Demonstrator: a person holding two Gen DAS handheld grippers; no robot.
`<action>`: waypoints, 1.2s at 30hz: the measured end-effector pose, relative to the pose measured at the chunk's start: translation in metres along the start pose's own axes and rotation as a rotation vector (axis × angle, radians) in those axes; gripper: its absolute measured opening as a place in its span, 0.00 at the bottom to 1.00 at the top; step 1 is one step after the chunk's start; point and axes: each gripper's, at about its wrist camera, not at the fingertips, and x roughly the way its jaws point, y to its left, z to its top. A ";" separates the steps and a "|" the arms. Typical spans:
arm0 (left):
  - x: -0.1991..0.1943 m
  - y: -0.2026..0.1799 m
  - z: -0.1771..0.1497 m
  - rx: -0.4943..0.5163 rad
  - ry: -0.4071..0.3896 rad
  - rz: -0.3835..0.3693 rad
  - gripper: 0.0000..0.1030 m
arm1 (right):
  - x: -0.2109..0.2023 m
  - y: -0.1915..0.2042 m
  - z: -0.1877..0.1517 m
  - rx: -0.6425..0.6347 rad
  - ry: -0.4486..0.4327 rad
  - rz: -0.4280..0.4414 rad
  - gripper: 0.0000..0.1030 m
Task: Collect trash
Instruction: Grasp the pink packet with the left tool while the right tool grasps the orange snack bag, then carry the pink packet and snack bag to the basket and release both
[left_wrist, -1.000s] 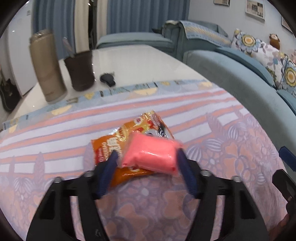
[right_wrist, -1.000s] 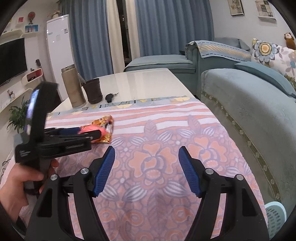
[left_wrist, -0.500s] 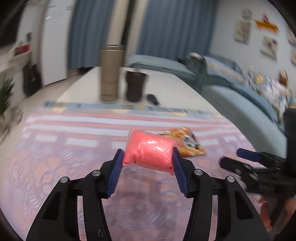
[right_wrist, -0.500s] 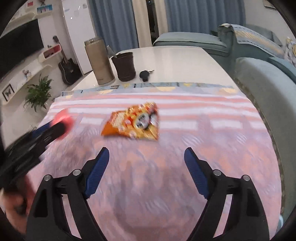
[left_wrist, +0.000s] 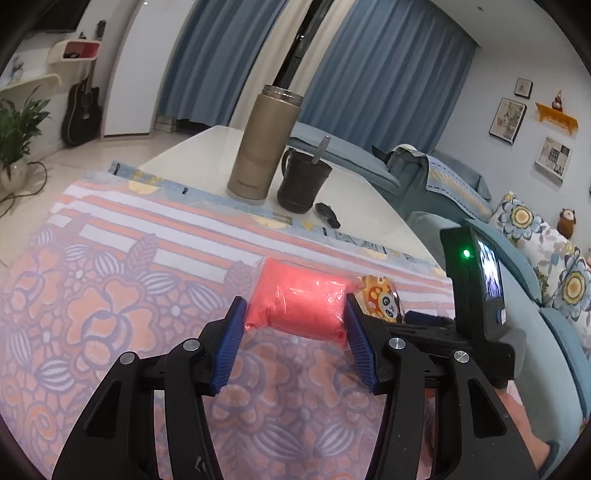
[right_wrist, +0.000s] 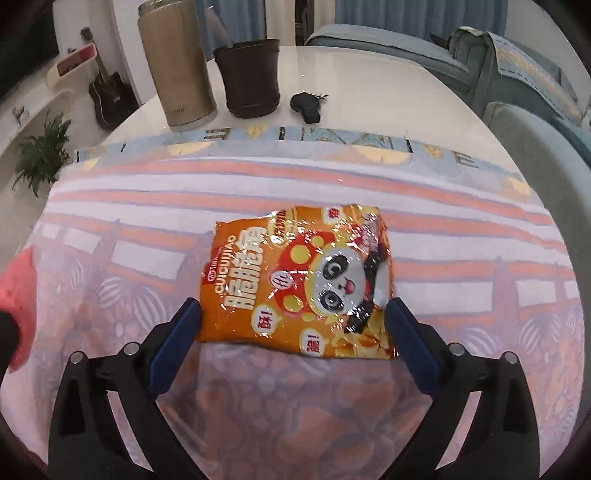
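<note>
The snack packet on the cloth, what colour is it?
Orange snack packet with a panda; clearest in the right wrist view.

Both views are evenly lit by soft indoor light with a cool cast, and shadows on the tablecloth (right_wrist: 461, 236) are faint. Glare sparkles on the snack packet (right_wrist: 299, 280) and the glossy table (right_wrist: 369, 81). The pink bag (left_wrist: 301, 302) looks overexposed. Fisheye bending curves the room toward black corners. Focus is slightly soft throughout.
</note>
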 end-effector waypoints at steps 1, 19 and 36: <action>0.000 -0.001 0.000 0.004 -0.002 0.001 0.49 | 0.001 -0.001 0.000 0.006 0.000 0.001 0.92; 0.003 0.000 -0.001 0.006 0.005 -0.024 0.50 | -0.023 -0.014 -0.007 0.060 -0.118 0.110 0.15; -0.030 -0.094 -0.027 0.172 0.025 -0.268 0.50 | -0.166 -0.102 -0.119 0.140 -0.249 0.100 0.10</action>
